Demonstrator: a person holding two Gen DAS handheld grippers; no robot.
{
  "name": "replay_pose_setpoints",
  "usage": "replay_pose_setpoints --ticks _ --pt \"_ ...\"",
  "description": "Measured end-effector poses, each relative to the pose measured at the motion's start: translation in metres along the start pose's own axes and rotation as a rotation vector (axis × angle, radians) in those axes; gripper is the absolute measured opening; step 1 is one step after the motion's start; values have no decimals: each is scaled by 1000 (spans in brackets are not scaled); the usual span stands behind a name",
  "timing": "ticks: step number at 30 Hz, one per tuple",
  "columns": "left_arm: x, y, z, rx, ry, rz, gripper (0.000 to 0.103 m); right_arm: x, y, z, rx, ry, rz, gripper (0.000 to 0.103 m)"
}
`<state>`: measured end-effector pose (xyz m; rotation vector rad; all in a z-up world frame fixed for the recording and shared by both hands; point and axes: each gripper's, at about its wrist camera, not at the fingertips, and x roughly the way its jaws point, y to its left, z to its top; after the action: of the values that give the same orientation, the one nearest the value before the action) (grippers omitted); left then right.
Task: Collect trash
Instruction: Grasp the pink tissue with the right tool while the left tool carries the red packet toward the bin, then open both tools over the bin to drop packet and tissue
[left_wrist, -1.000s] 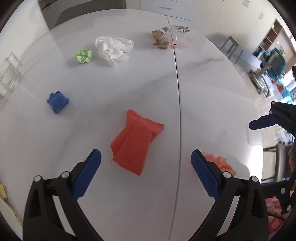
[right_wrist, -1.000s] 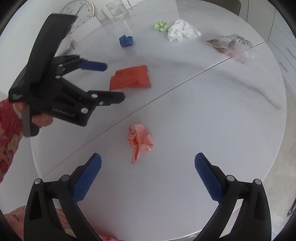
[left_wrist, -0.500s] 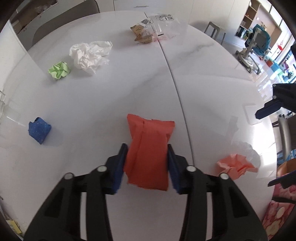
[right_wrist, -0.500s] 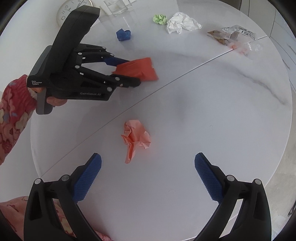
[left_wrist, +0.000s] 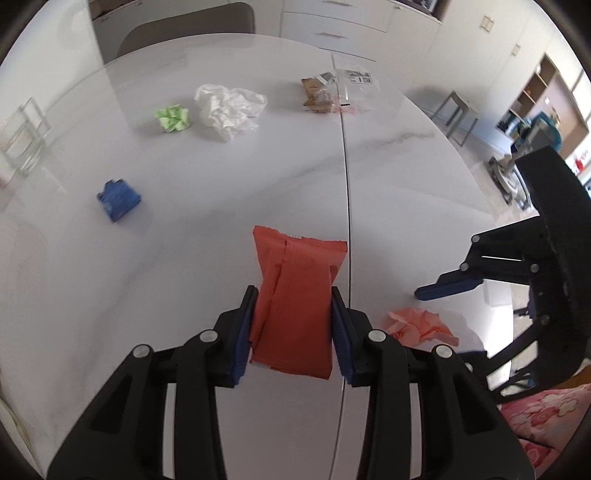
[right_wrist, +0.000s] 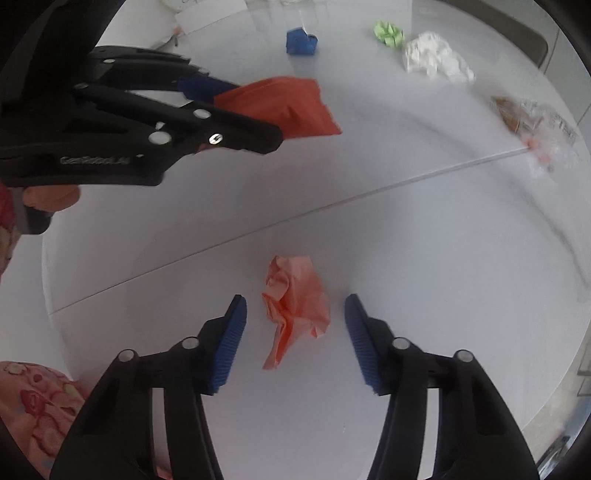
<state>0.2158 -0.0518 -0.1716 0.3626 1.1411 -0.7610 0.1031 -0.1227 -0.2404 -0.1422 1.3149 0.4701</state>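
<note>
My left gripper (left_wrist: 293, 325) is shut on a red wrapper (left_wrist: 295, 295) and holds it above the white table (left_wrist: 221, 206); it also shows in the right wrist view (right_wrist: 284, 107). My right gripper (right_wrist: 295, 332) is open, its blue pads on either side of a crumpled pink paper (right_wrist: 295, 306) lying on the table, not touching it. In the left wrist view the pink paper (left_wrist: 421, 325) lies below the right gripper (left_wrist: 448, 288).
A blue wad (left_wrist: 118, 199), a green wad (left_wrist: 171, 118), a crumpled white paper (left_wrist: 229, 107) and a clear plastic wrapper with brown bits (left_wrist: 336, 92) lie farther back. A glass (left_wrist: 22, 140) stands at the far left. A chair (left_wrist: 184, 33) stands behind the table.
My left gripper closed on the red wrapper and lifted it. My right gripper came down over the pink paper and narrowed its jaws around it.
</note>
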Motion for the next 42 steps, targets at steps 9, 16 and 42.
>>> replay_pose_setpoints --ticks 9,16,42 --pt "-21 -20 -16 -73 -2 49 37 -34 -16 -25 82 -61 4 31" --pt "-38 -102 -6 54 -25 2 37 -96 -56 -111 273 -124 -35 31" --pt "31 -433 23 565 163 -276 37 -193 -141 -404 948 -235 -262 32"
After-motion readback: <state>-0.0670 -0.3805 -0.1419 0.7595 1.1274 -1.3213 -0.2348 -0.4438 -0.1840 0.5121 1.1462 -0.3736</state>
